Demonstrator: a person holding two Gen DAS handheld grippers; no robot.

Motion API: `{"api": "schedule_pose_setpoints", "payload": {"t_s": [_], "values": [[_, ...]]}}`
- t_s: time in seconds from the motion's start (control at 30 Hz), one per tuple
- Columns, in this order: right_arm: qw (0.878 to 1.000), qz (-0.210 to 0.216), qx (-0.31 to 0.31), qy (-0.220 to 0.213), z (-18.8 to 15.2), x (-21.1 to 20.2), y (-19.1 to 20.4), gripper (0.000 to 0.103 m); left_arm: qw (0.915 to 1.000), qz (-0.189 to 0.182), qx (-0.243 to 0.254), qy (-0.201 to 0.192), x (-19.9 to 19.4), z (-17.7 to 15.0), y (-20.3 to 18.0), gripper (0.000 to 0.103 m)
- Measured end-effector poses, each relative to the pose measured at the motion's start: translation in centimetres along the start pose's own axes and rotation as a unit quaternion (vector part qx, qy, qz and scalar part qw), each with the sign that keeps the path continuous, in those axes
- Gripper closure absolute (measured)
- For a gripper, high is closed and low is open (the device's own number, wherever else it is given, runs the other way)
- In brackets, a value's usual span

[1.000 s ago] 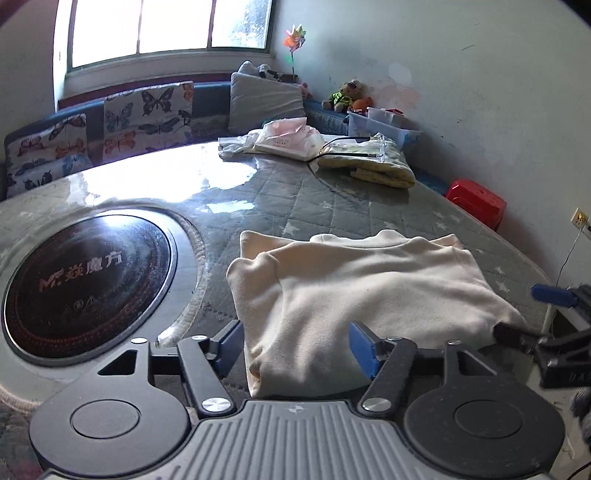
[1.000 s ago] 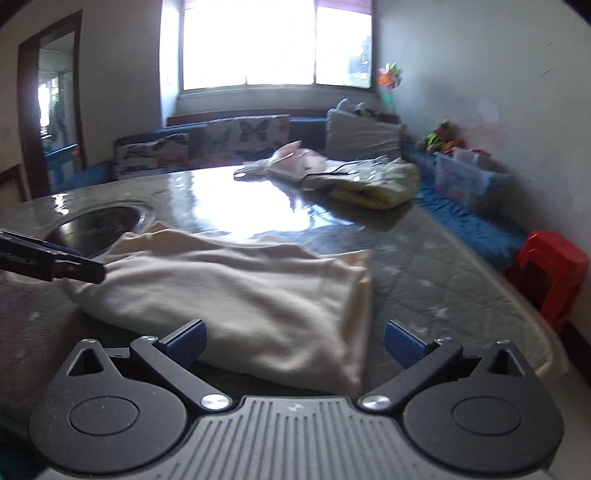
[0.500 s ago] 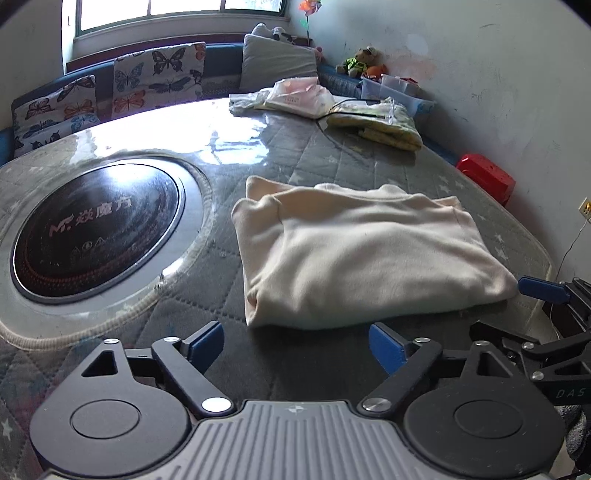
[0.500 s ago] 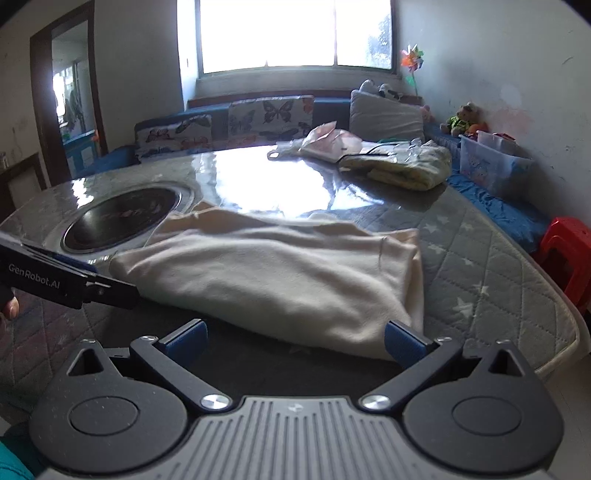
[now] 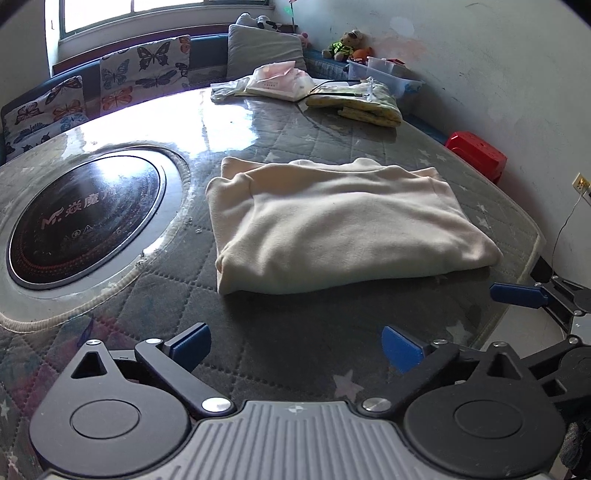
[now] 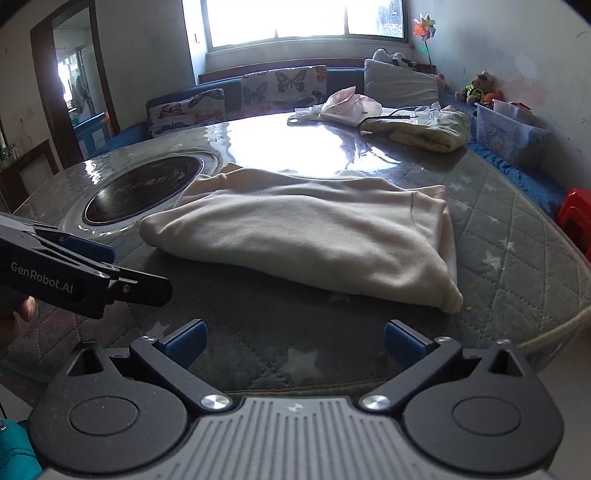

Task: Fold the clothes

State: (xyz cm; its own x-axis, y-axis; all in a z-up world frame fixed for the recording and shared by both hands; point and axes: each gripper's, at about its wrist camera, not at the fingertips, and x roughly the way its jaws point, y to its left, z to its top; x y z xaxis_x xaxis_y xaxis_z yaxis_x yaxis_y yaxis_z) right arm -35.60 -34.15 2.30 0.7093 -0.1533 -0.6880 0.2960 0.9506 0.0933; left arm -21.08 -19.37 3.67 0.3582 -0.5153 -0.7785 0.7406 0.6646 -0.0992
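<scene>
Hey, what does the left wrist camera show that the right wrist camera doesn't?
Only the left wrist view shows the wall socket with its cord, and the cooktop's printed lettering. Only the right wrist view shows the doorway and the pinwheel. Both show the folded cream garment lying free on the quilted table cover, the yellow bundle, the red stool, and both grippers open, left gripper, right gripper.
</scene>
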Motion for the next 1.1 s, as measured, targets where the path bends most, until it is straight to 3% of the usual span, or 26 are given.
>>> {"api": "schedule_pose_setpoints", "payload": {"t_s": [0.57,1.1], "values": [[0.999,-0.022,-0.011,0.024,-0.5,1.1,0.2,0.000,0.9987,0.005,-0.007,0.050,1.4,-0.8,-0.6,0.000],[0.998,-0.045,-0.010,0.044,0.0,1.8,0.9,0.000,0.9984,0.009,-0.016,0.053,1.7,-0.7,-0.5,0.000]]}}
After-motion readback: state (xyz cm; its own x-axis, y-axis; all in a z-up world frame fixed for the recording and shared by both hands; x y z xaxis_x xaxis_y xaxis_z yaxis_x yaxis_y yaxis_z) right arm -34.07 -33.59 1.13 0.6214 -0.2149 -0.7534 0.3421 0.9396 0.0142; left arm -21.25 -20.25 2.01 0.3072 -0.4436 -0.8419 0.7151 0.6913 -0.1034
